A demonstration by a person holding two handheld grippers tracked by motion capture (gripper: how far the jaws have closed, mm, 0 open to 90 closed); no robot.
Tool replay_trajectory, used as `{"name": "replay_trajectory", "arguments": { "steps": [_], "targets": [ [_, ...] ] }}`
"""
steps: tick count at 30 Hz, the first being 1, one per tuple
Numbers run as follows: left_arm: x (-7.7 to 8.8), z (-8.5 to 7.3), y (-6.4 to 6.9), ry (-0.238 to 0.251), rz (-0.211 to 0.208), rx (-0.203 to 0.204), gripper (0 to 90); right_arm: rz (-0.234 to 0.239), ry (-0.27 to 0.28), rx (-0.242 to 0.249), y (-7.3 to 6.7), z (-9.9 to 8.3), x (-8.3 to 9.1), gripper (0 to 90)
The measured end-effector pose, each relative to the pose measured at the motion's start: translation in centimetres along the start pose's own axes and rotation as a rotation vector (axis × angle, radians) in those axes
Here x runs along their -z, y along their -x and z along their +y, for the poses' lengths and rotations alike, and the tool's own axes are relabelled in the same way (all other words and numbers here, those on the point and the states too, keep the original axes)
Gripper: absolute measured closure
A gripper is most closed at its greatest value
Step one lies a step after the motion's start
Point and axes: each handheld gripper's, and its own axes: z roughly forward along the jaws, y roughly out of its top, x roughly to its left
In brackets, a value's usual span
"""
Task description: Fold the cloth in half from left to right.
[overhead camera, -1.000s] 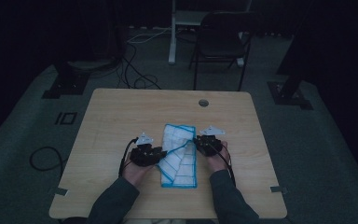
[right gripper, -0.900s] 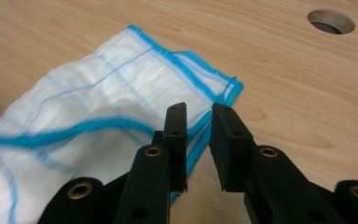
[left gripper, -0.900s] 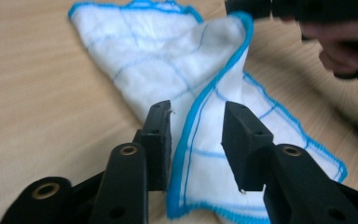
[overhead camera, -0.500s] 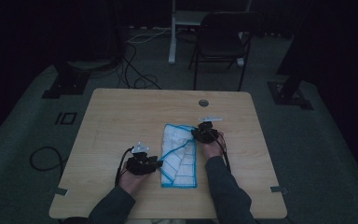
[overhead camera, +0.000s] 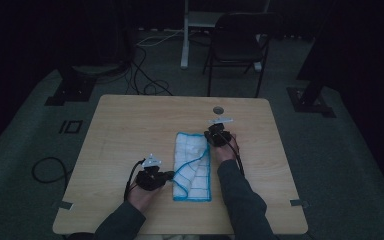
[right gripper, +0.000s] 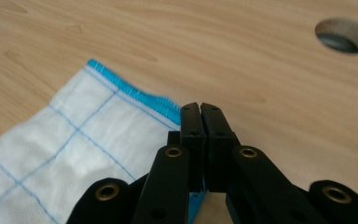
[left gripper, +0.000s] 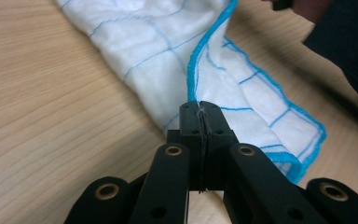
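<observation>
On the worktop [overhead camera: 130,130] the cloth [overhead camera: 194,165] lies just right of centre, the left tool [overhead camera: 171,175] at its 8 o'clock edge and the right tool [overhead camera: 211,136] at its 1 o'clock corner. The left gripper view shows that tool clamped on the blue hem; the right gripper view shows its jaws pressed together over the cloth's corner, plus a hole [right gripper: 345,36] at 2 o'clock.

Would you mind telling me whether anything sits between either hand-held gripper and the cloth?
Nothing visible does. The left hand-held gripper is shut on the blue-hemmed edge of the cloth near its front corner, and the right hand-held gripper is shut on its far corner. The table around it is bare.
</observation>
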Motion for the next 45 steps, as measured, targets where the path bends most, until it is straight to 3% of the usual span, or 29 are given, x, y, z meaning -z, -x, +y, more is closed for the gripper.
{"name": "replay_trajectory", "arguments": {
  "steps": [3, 9, 20, 21, 23, 37, 45],
  "targets": [
    [0.1, 0.1, 0.6, 0.012, -0.029, -0.002, 90.0, -0.009, -0.004, 0.03, 0.1, 0.7, -0.5, 89.2],
    [0.1, 0.8, 2.8, 0.034, -0.111, -0.049, 90.0, -0.02, -0.021, 0.038, 0.4, 1.3, -1.4, 89.7],
    [0.0, 2.0, 5.4, 0.063, -0.169, -0.098, 89.9, -0.039, -0.017, 0.037, 0.7, 2.0, -1.3, 89.5],
    [0.0, 2.0, 5.4, 0.062, -0.177, -0.096, 89.7, -0.04, -0.017, 0.039, 0.7, 2.0, -1.3, 88.6],
    [-0.1, 2.0, 5.5, 0.062, -0.209, -0.097, 85.2, -0.05, -0.011, 0.045, 0.8, 2.0, -1.3, 76.6],
    [-0.1, 2.0, 5.5, 0.077, -0.198, -0.107, 81.7, -0.063, 0.011, 0.03, 1.7, 2.0, -0.3, 73.1],
    [0.0, 2.2, 4.8, 0.094, -0.165, -0.095, 81.4, -0.061, 0.01, 0.036, 1.7, 1.8, -0.3, 72.5]
  ]
}}
